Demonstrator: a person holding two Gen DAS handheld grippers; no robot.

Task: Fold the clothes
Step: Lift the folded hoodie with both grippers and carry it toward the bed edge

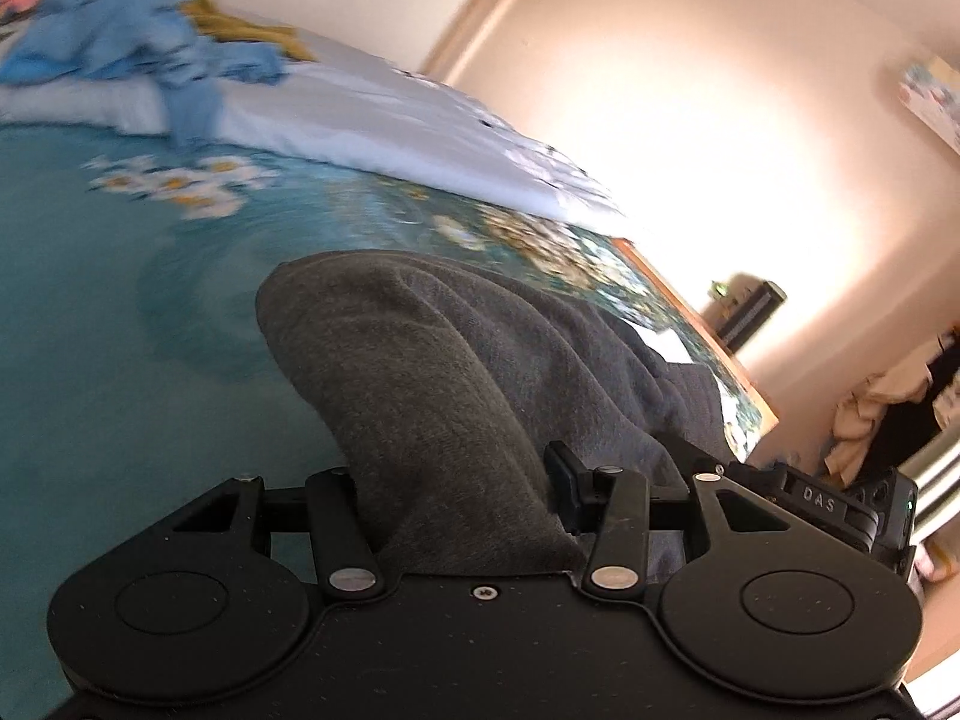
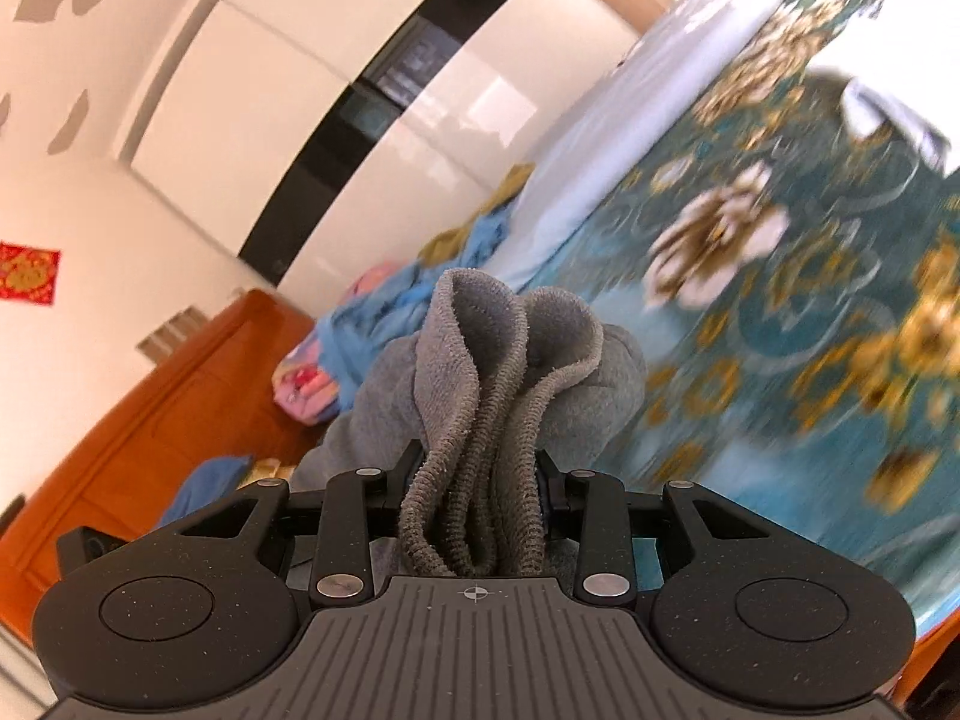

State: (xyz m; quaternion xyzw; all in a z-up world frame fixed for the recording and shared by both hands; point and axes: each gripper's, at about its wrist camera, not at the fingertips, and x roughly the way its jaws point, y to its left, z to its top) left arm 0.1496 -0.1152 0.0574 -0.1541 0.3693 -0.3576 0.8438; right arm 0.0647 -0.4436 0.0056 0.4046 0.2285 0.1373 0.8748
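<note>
In the left wrist view, a heap of blue clothes (image 1: 120, 42) lies at the far left on the bed (image 1: 90, 330), which carries a teal cover with white and gold flowers. A pale sheet (image 1: 372, 120) crosses the middle, and a bright cream wall (image 1: 690, 120) fills the right. The left gripper (image 1: 462, 498) has its fingers clamped on the grey garment (image 1: 432, 372), lifted above the cover. In the right wrist view, a wooden headboard (image 2: 150, 420) stands at the left, white wardrobe doors (image 2: 270, 108) behind it. The right gripper (image 2: 474, 492) has its fingers clamped on a bunched ribbed edge (image 2: 480, 420) of this garment.
</note>
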